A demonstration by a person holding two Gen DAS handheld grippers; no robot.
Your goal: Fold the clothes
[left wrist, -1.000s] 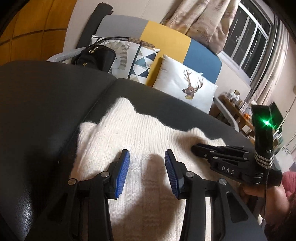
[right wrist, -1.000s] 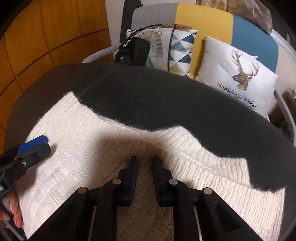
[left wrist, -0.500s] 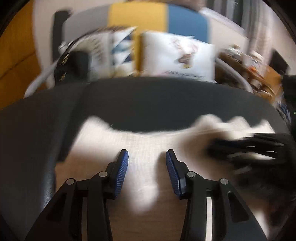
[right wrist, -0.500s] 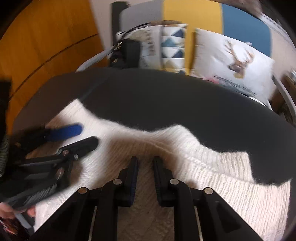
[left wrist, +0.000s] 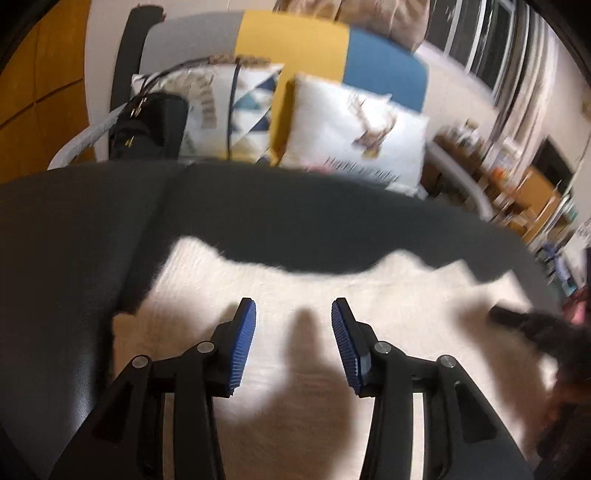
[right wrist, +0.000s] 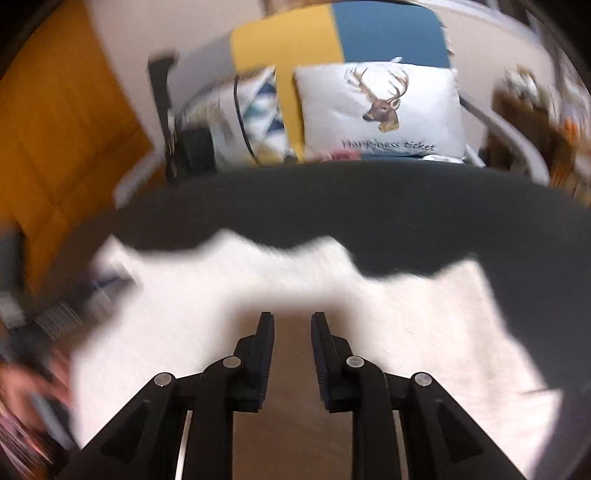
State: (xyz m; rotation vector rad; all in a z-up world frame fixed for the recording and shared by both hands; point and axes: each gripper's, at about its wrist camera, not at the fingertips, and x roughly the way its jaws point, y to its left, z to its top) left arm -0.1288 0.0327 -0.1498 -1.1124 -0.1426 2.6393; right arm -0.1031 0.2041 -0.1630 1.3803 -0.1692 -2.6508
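From the left wrist, the cream sweater (left wrist: 332,306) is seen spread at the near edge of the dark tabletop (left wrist: 258,221), the left hand-held gripper (left wrist: 293,314) parted above it. From the right wrist (blurred), the right hand-held gripper (right wrist: 291,319) is narrowly parted, empty; an edge should be pinched cleanly.

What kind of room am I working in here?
Most likely a home living room: a sofa with a deer-print cushion, curtained windows, and a white knit sweater spread on a dark padded surface.
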